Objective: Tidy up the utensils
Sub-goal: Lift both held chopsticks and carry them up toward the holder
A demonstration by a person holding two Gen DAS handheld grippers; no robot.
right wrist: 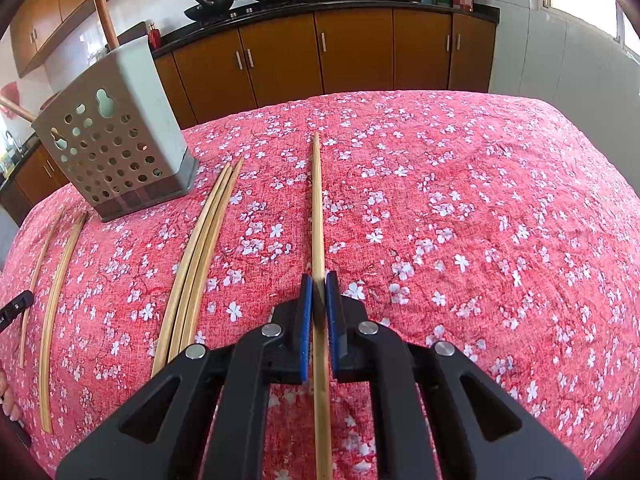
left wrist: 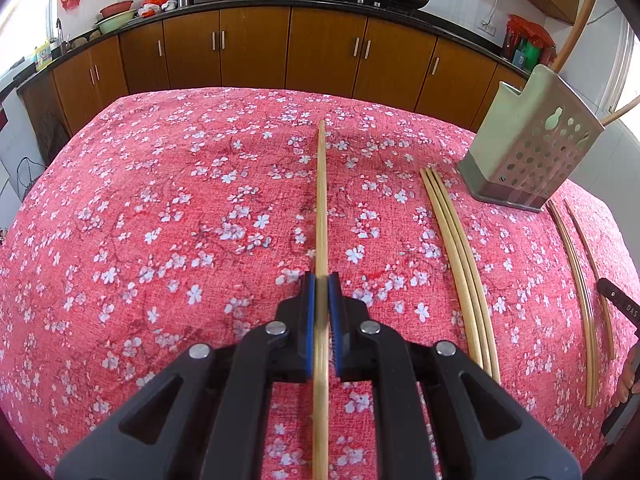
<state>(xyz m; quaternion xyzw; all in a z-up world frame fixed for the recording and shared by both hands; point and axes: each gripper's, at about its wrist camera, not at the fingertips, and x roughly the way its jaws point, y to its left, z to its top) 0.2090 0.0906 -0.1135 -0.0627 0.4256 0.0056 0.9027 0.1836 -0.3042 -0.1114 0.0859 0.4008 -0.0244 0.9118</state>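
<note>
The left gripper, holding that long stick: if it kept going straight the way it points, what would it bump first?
Most likely the red tablecloth with white blossoms. The left gripper tilts downward, and only cloth lies ahead of its thin bamboo chopstick. The perforated grey-green utensil holder stands off to the side, though depth is hard to judge.

Bench [left wrist: 160, 240] cloth lies bare across the wide span left of the left gripper [left wrist: 321, 284] and right of the right gripper [right wrist: 319, 280]. Between them, the perforated holder [left wrist: 532, 148] stands upright, with loose chopsticks [left wrist: 460, 248] lying beside it, narrowing passage there.
</note>
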